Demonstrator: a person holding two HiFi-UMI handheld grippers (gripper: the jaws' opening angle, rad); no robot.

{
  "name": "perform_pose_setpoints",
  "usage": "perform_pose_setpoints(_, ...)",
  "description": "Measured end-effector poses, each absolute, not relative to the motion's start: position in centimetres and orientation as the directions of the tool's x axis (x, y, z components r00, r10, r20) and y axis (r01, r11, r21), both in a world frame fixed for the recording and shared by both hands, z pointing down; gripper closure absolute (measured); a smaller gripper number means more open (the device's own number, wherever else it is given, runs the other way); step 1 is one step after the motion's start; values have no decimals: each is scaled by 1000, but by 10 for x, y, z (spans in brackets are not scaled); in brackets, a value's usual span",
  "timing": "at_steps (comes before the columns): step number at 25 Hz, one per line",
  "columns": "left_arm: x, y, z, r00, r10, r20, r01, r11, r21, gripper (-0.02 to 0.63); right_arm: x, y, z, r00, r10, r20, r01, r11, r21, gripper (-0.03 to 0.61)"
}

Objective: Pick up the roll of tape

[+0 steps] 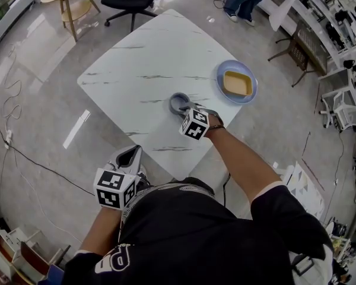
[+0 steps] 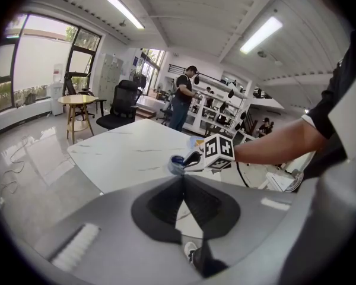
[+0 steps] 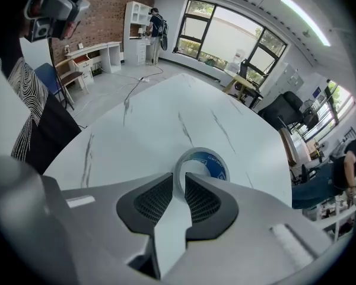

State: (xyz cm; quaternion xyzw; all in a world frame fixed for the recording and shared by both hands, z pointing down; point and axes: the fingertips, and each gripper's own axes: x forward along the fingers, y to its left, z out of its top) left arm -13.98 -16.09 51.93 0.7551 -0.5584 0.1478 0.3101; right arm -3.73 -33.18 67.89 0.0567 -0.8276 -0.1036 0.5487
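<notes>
Centre frame, the right gripper [image 3: 179,181] has its fingers pinched on the wall of the grey, blue-lined roll of tape [image 3: 210,158] on the white marble table [image 1: 136,58]; the left gripper [image 2: 182,180] has its fingers closed, empty.

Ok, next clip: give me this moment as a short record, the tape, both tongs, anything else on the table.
tape: grey roll of tape with blue label, flat on the white marble table
right tongs: shut on the roll's near wall, one jaw inside the ring
left tongs: shut, empty, held clear of the table
also on table: round blue plate holding a tan square dish
</notes>
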Motion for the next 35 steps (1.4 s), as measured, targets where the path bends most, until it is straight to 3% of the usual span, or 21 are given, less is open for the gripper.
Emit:
perform_pose_setpoints(14,-149,-155,523,316,-756,573,-936,-151,317,557,-38,-331,708,-265,-124,956,109,981,158,528)
perform_pose_setpoints(35,-148,-162,521,323,-762,561,-934,-162,318,557,-39,-324,707,-265,-112,958,129,980,150,522)
